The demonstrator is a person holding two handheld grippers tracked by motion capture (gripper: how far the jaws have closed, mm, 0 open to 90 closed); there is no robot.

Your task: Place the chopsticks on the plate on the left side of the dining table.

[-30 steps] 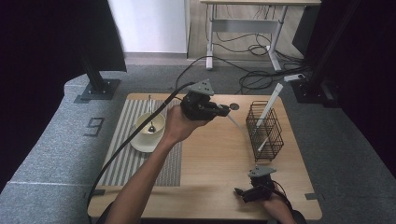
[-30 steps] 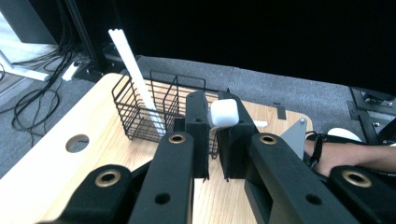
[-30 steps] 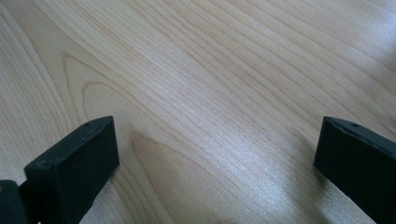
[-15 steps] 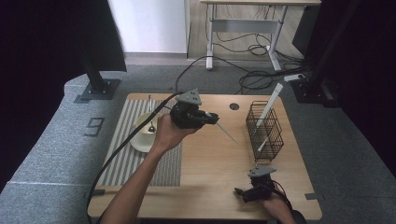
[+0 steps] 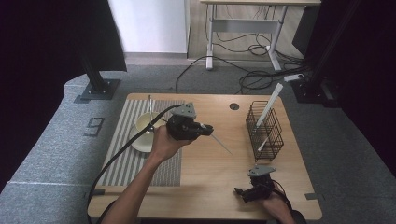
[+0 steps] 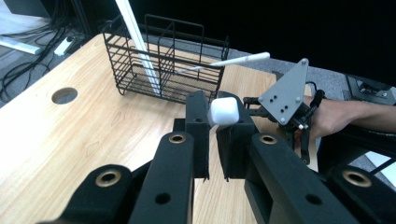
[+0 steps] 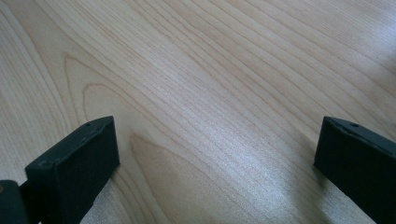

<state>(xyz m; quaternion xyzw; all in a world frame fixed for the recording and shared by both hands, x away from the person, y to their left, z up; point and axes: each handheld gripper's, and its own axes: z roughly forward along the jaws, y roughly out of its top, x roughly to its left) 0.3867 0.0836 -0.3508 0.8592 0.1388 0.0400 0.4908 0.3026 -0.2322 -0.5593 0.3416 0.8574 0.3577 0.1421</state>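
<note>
My left claw (image 6: 212,140) is clamped on a white stick (image 5: 219,142), wire basket (image 5: 264,125) at 3 o'clock; right claw (image 7: 215,158) rests wide open on the bench (image 5: 210,182).

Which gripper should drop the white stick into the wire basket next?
Left. The left gripper already clamps the white stick, which points toward the wire basket. The right gripper sits open and low at the table's near edge.
</note>
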